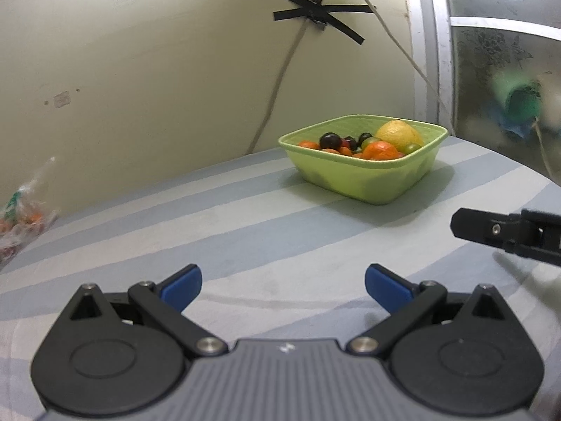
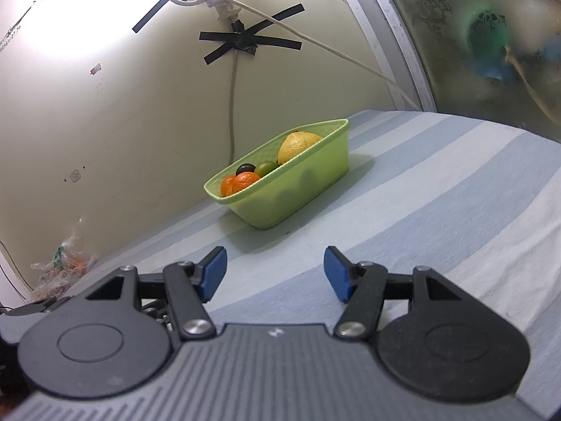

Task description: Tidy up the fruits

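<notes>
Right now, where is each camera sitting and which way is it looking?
Left wrist view: sits on the left gripper, looks forward and down over the striped cloth at the green basket; open jaws show, and the right gripper pokes in at the right edge.
Right wrist view: sits on the right gripper, faces the same basket; open jaws show.
Both share the basket, yellow fruit and taped wall.
</notes>
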